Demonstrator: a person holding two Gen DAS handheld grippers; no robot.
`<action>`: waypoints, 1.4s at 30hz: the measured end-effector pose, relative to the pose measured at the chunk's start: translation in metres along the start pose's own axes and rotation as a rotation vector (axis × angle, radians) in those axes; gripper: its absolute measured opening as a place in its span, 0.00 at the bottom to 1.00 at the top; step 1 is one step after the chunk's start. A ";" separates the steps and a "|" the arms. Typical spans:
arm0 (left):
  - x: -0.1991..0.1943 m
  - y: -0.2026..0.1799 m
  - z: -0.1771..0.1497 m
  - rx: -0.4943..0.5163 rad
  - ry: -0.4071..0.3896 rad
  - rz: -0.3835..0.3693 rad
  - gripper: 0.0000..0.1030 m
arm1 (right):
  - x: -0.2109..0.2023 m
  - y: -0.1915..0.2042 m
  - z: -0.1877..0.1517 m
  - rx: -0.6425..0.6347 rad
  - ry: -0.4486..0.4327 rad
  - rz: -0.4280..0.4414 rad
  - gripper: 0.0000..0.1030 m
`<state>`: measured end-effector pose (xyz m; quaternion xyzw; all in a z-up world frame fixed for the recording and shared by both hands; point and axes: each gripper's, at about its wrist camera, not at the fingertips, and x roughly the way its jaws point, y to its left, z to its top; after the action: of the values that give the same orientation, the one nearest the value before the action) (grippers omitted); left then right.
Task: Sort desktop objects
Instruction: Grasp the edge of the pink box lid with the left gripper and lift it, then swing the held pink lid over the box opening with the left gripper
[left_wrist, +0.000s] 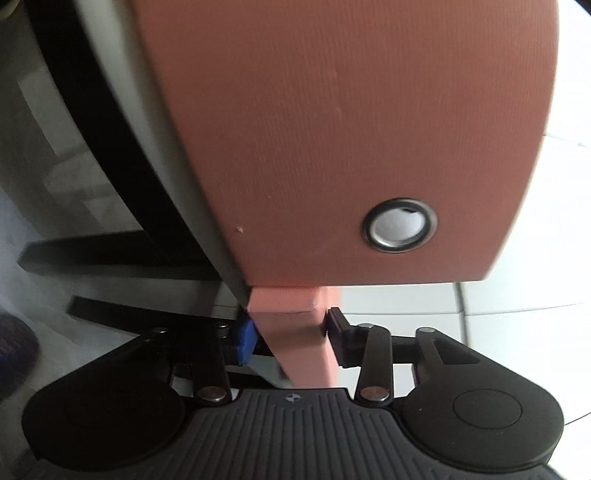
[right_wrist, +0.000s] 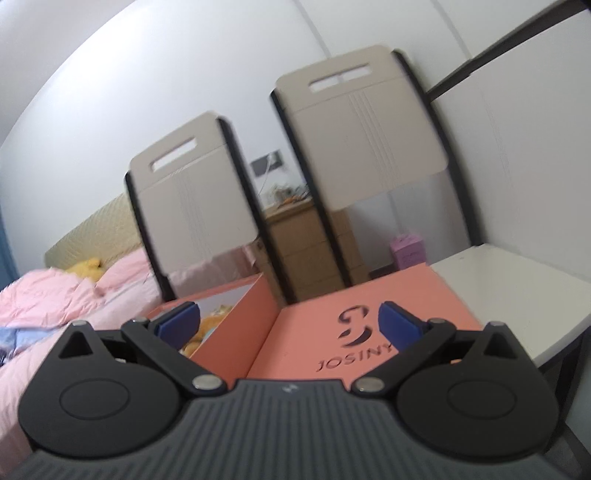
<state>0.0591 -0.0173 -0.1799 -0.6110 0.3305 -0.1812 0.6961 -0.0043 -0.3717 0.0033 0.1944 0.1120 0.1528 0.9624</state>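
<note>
A salmon-pink cardboard box (left_wrist: 343, 147) with a metal eyelet (left_wrist: 399, 225) fills the left wrist view. My left gripper (left_wrist: 290, 332) is shut on the box's edge, with the blue pad on the left and the black finger on the right. In the right wrist view the same kind of pink box (right_wrist: 332, 317), printed JOSINY, lies open with its lid flat; a yellow plush thing (right_wrist: 207, 328) shows inside. My right gripper (right_wrist: 288, 321) is open and empty just above the lid.
A white table (right_wrist: 517, 288) carries the box. Two beige folding chairs (right_wrist: 369, 125) stand behind it against the wall. A bed with pink bedding (right_wrist: 55, 295) is at the left, a wooden drawer unit (right_wrist: 306, 236) at the back.
</note>
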 end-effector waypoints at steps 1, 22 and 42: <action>-0.003 -0.001 -0.001 0.005 -0.005 -0.001 0.42 | -0.002 -0.002 0.001 0.013 -0.012 -0.004 1.00; -0.066 0.034 -0.056 -0.037 -0.069 0.014 0.58 | -0.029 -0.019 0.012 0.130 -0.079 0.033 1.00; -0.056 0.028 -0.079 -0.053 -0.035 -0.061 0.42 | 0.026 -0.191 0.049 0.195 0.449 0.053 1.00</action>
<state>-0.0391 -0.0329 -0.1962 -0.6420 0.3043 -0.1828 0.6796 0.0815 -0.5474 -0.0344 0.2502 0.3321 0.2058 0.8859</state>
